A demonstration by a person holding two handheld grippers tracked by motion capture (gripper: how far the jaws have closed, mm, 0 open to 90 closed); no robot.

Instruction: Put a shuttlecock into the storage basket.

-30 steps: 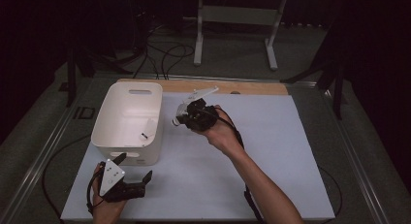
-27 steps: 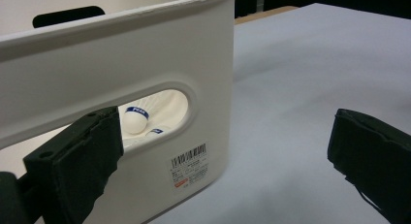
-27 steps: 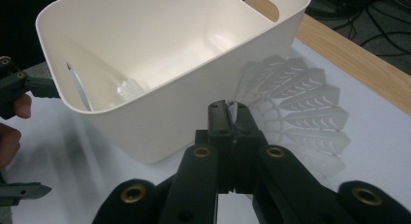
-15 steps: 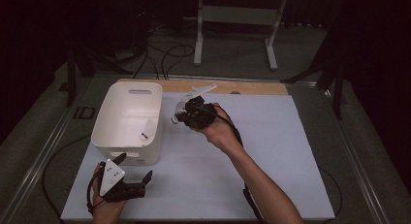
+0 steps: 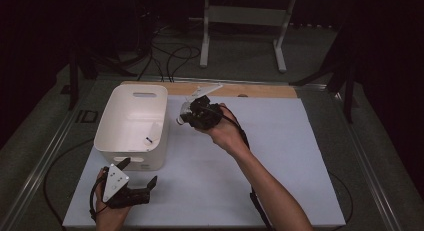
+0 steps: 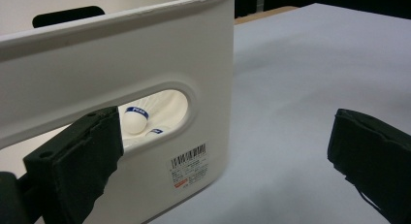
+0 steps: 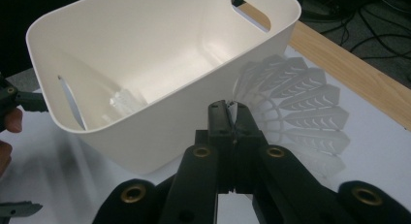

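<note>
My left gripper rests wide open and holding nothing on the table, just before the white bin. My right gripper is clamped on a shuttlecock, held above the table just beside the bin's right wall.

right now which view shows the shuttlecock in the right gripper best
The right gripper view: the shuttlecock fans its white feathers wide, pinched at the right gripper, beside the bin. The high view shows it small and pale at that gripper. The left gripper view shows another shuttlecock through the bin's handle slot.
</note>
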